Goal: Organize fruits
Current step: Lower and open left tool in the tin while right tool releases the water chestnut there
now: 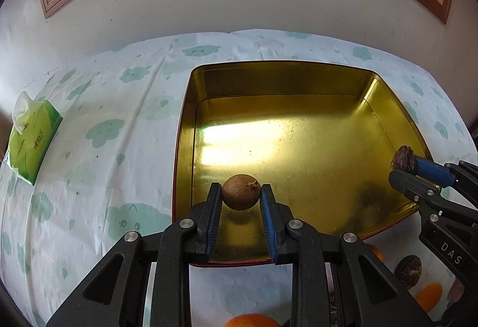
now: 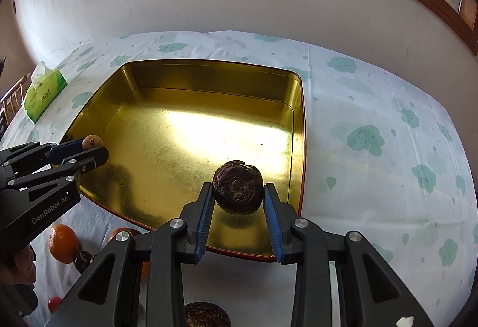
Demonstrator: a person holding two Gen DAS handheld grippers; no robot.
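Both claws hang over the gold tin tray [image 1: 298, 82], which sits on the counter [image 1: 104, 147] under its cloud-print cloth, and each carries one fruit, most likely so the two can be set down inside side by side. The left claw [image 1: 241, 192] is clamped on a small brown round fruit [image 1: 240, 191], pads pressing its flanks, just above the tray's near edge. The right claw [image 2: 238, 188] grips a dark purple fruit [image 2: 238, 186] the same way, over the tray's near right corner. Both point steeply down at the tray floor, which is bare, so sorting looks barely begun.

The brown fruit is smooth and matt, with a dry stem nub on top. The purple one is larger, rough and ringed on the face turned this way; I would guess a water chestnut, though the fisheye blurs it.

Outside the tray's near edge lie the fruits yet to be moved: an orange [image 2: 62, 243] and more dark ones beside it. A green tissue box [image 1: 30, 139] stands well to the tray's left.
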